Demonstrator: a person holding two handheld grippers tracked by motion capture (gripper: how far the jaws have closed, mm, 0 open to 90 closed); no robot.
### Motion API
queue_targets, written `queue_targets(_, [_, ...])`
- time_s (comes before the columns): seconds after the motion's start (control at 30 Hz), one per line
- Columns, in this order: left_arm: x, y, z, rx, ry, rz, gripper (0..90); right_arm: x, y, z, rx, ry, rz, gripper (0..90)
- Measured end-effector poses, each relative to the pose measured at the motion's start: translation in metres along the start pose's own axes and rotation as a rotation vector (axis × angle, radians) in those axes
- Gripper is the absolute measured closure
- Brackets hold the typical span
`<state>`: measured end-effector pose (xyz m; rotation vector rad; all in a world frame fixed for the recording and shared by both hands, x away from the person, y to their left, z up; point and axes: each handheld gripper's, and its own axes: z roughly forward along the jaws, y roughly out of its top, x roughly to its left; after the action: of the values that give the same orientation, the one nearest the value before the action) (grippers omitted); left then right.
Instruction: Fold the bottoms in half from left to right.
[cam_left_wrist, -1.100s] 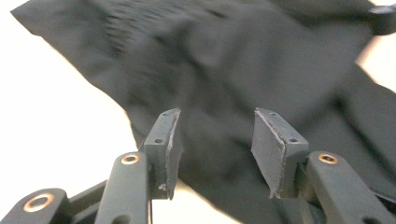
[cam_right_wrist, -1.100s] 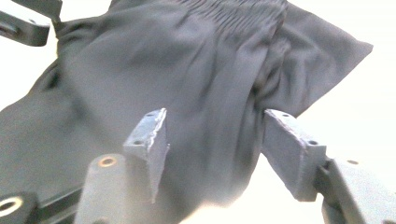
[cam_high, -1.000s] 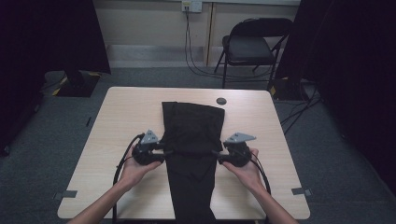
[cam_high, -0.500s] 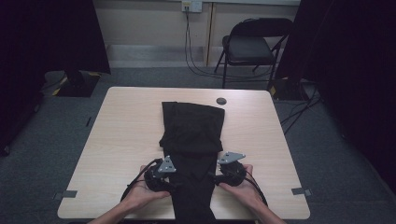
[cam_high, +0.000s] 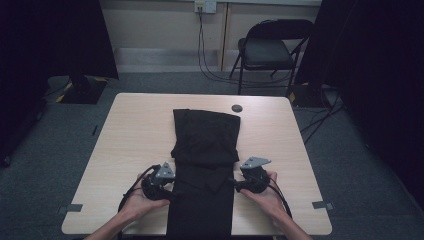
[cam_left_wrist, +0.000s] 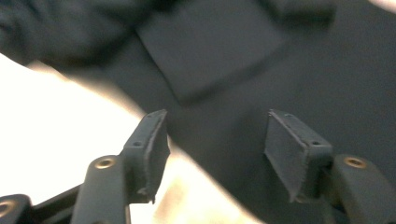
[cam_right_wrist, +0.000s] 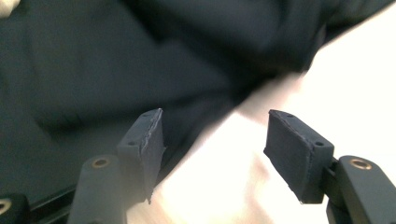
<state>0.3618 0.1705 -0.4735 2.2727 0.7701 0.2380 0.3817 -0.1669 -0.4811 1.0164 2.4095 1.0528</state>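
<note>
- The black garment (cam_high: 205, 165) lies lengthwise down the middle of the table (cam_high: 135, 135), its far part folded over into a thicker layer, its near end reaching the table's near edge.
- Judging by that, one fold is made; the lower length looks still to be folded up.
- The left gripper (cam_high: 159, 184) sits at the cloth's left edge; its jaws have just been opening, then closing slightly, and stand apart with nothing pinched between them.
- The right gripper (cam_high: 250, 178) waits at the right edge, jaws apart, gripping nothing.
- A small dark disc (cam_high: 237, 108) rests just beyond the garment's far corner, clear of the work.
- A folding chair (cam_high: 270, 50) stands behind the table; nothing blocks either gripper.
</note>
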Motion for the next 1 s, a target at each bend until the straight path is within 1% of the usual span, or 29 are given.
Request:
queue_targets(0.03, [0.005, 0.003, -0.003, -0.021, 0.003, -0.018, 43.0, -0.002, 0.003, -0.003, -0.019, -0.004, 0.008, 37.2])
queue_targets(0.07, [0.011, 0.007, -0.004, -0.037, 0.021, -0.025, 46.1, -0.004, 0.008, -0.006, -0.044, -0.008, 0.018, 38.2])
queue_targets(0.1, [0.017, 0.011, -0.004, -0.045, 0.049, -0.023, 47.5, -0.007, 0.013, -0.008, -0.068, -0.013, 0.026, 38.8])
queue_targets(0.13, [0.023, 0.015, -0.004, -0.066, 0.063, -0.033, 47.6, -0.01, 0.019, -0.009, -0.093, -0.022, 0.029, 39.5])
queue_targets(0.17, [0.031, 0.019, -0.003, -0.083, 0.068, -0.047, 49.4, -0.013, 0.025, -0.009, -0.109, -0.026, 0.028, 40.9])
queue_targets(0.2, [0.04, 0.024, -0.001, -0.097, 0.082, -0.059, 51.7, -0.016, 0.032, -0.007, -0.123, -0.031, 0.033, 42.6])
queue_targets(0.23, [0.048, 0.029, 0.001, -0.117, 0.093, -0.087, 51.6, -0.02, 0.039, -0.005, -0.142, -0.035, 0.035, 45.7])
queue_targets(0.27, [0.057, 0.034, 0.003, -0.131, 0.091, -0.112, 51.7, -0.025, 0.047, 0.0, -0.15, -0.031, 0.033, 55.8])
queue_targets(0.3, [0.065, 0.04, 0.006, -0.156, 0.087, -0.146, 51.9, -0.029, 0.055, 0.005, -0.155, -0.009, 0.032, 62.8])
queue_targets(0.33, [0.072, 0.045, 0.008, -0.177, 0.104, -0.165, 51.9, -0.033, 0.063, 0.011, -0.149, 0.004, 0.028, 61.9])
queue_targets(0.37, [0.078, 0.05, 0.011, -0.194, 0.117, -0.185, 50.8, -0.037, 0.071, 0.018, -0.136, -0.003, 0.026, 62.1])
queue_targets(0.4, [0.084, 0.055, 0.014, -0.191, 0.133, -0.199, 49.7, -0.04, 0.078, 0.025, -0.134, -0.017, 0.029, 60.5])
queue_targets(0.43, [0.09, 0.06, 0.02, -0.183, 0.143, -0.197, 46.9, -0.044, 0.084, 0.031, -0.131, -0.017, 0.039, 58.9])
queue_targets(0.47, [0.093, 0.063, 0.023, -0.192, 0.14, -0.201, 44.5, -0.049, 0.09, 0.038, -0.131, -0.023, 0.057, 56.2])
queue_targets(0.5, [0.097, 0.067, 0.027, -0.19, 0.145, -0.208, 44.6, -0.053, 0.093, 0.043, -0.127, -0.034, 0.065, 53.0])
queue_targets(0.53, [0.1, 0.07, 0.031, -0.199, 0.158, -0.218, 43.9, -0.057, 0.096, 0.049, -0.118, -0.052, 0.078, 50.4])
queue_targets(0.57, [0.104, 0.072, 0.034, -0.207, 0.147, -0.231, 43.4, -0.061, 0.097, 0.055, -0.113, -0.057, 0.095, 49.1])
queue_targets(0.6, [0.107, 0.074, 0.037, -0.193, 0.139, -0.231, 43.5, -0.065, 0.098, 0.061, -0.104, -0.057, 0.106, 46.9])
queue_targets(0.63, [0.108, 0.075, 0.04, -0.195, 0.135, -0.232, 44.2, -0.068, 0.097, 0.067, -0.091, -0.067, 0.118, 44.5])
queue_targets(0.67, [0.11, 0.075, 0.042, -0.184, 0.139, -0.233, 45.3, -0.07, 0.096, 0.072, -0.083, -0.076, 0.134, 42.1])
queue_targets(0.73, [0.113, 0.074, 0.048, -0.185, 0.143, -0.253, 45.8, -0.074, 0.092, 0.083, -0.066, -0.078, 0.168, 38.2])
queue_targets(0.77, [0.114, 0.074, 0.052, -0.188, 0.145, -0.277, 46.7, -0.076, 0.091, 0.086, -0.063, -0.08, 0.182, 37.0])
queue_targets(0.8, [0.114, 0.073, 0.058, -0.173, 0.133, -0.279, 46.0, -0.077, 0.089, 0.089, -0.07, -0.067, 0.207, 36.8])
queue_targets(0.83, [0.113, 0.073, 0.063, -0.149, 0.117, -0.26, 45.0, -0.077, 0.088, 0.093, -0.068, -0.051, 0.225, 36.5])
queue_targets(0.87, [0.111, 0.073, 0.066, -0.132, 0.119, -0.245, 45.9, -0.076, 0.088, 0.096, -0.053, -0.057, 0.226, 36.9])
queue_targets(0.9, [0.11, 0.072, 0.069, -0.128, 0.116, -0.244, 48.5, -0.075, 0.088, 0.098, -0.039, -0.057, 0.221, 41.8])
queue_targets(0.93, [0.11, 0.072, 0.07, -0.132, 0.11, -0.245, 53.2, -0.075, 0.087, 0.098, -0.049, -0.043, 0.218, 43.6])
queue_targets(0.97, [0.11, 0.071, 0.068, -0.145, 0.125, -0.24, 63.5, -0.075, 0.087, 0.097, -0.052, -0.041, 0.22, 52.6])
queue_targets(1.0, [0.112, 0.069, 0.065, -0.159, 0.116, -0.249, 73.7, -0.074, 0.087, 0.095, -0.059, -0.044, 0.216, 61.3])
